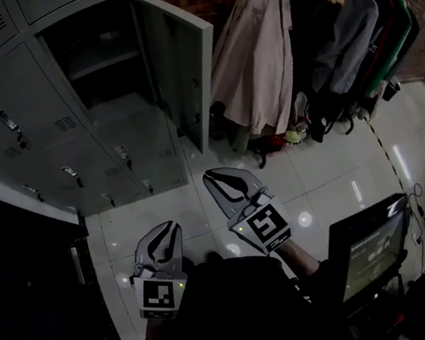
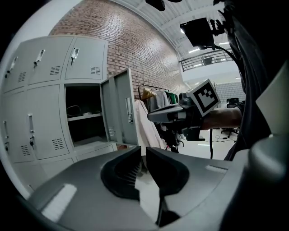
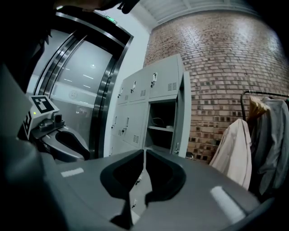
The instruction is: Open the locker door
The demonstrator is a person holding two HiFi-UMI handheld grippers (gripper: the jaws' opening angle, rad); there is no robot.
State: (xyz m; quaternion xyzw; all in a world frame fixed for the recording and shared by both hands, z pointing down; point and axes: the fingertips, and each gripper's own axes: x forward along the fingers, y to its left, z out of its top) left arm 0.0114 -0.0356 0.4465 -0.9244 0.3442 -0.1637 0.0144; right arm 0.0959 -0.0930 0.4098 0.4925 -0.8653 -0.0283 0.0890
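The locker door (image 1: 180, 70) stands wide open, swung out to the right of its dark compartment (image 1: 85, 37) in the grey locker bank (image 1: 21, 133). The left gripper (image 1: 172, 228) and the right gripper (image 1: 212, 177) are over the tiled floor (image 1: 335, 177), well apart from this door. Each has its fingers closed together, with nothing between them. A beige coat (image 1: 255, 61) hangs just right of the door.

Grey metal locker door (image 1: 179, 66) stands swung fully open, exposing a dark compartment with one shelf (image 1: 102, 62).
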